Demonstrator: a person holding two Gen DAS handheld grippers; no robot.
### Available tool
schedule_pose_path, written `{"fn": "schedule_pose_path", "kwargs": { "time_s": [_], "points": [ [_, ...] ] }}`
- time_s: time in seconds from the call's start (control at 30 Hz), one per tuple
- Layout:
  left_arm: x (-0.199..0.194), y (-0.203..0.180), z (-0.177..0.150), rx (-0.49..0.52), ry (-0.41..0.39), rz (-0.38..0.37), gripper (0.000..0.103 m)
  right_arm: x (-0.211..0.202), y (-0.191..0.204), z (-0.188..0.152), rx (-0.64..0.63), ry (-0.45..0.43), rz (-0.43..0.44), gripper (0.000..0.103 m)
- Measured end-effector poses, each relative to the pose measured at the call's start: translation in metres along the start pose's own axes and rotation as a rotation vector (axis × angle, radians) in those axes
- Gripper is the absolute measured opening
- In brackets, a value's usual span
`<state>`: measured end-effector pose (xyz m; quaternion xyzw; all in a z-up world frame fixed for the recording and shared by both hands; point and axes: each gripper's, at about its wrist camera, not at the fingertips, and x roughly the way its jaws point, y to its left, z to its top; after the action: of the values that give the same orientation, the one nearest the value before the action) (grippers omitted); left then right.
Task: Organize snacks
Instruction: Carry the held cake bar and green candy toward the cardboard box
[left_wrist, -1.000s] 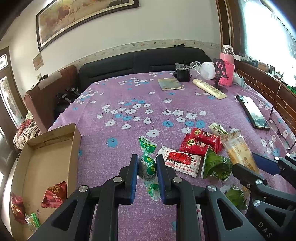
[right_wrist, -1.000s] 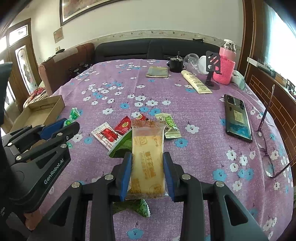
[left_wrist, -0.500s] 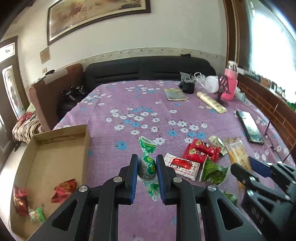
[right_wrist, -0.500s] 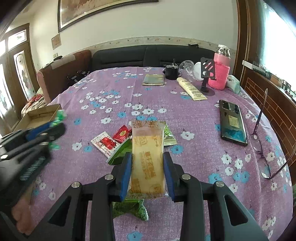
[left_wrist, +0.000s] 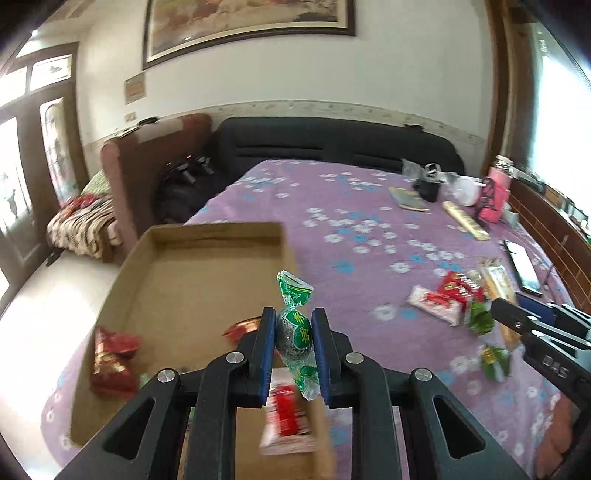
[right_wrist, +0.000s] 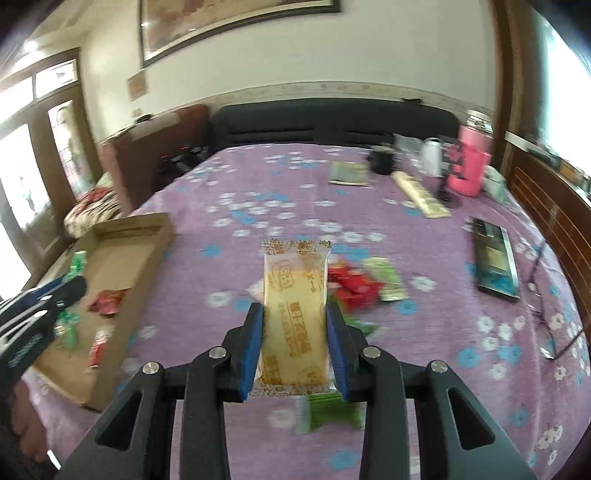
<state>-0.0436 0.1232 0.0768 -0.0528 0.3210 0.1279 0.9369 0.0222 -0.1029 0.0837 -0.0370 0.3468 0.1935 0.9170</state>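
Two fisheye wrist views, each looking forward and down along its own gripper fingers over a purple flowered tablecloth.

The left wrist view sits close above the cardboard box at the table's left edge, with the left gripper filling the lower frame. The right wrist view sits further right, over the table's middle, behind the right gripper. Both face the black sofa and framed picture. Both views share the box, the loose snack packets, the phone and the pink bottle; each also catches the other gripper at its edge.
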Motion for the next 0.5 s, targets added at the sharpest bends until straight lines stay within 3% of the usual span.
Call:
{"fn": "schedule_pose_path", "kwargs": {
  "time_s": [0.2, 0.5],
  "points": [
    [0.007, 0.039, -0.015, -0.060, 0.031, 0.058, 0.020, 0.000, 0.064, 0.005, -0.097, 0.034, 0.134, 0.033],
    [0.016, 0.076, -0.035, -0.117, 0.074, 0.093, 0.020, 0.017, 0.145, 0.003, -0.217, 0.086, 0.224, 0.033]
  ]
}}
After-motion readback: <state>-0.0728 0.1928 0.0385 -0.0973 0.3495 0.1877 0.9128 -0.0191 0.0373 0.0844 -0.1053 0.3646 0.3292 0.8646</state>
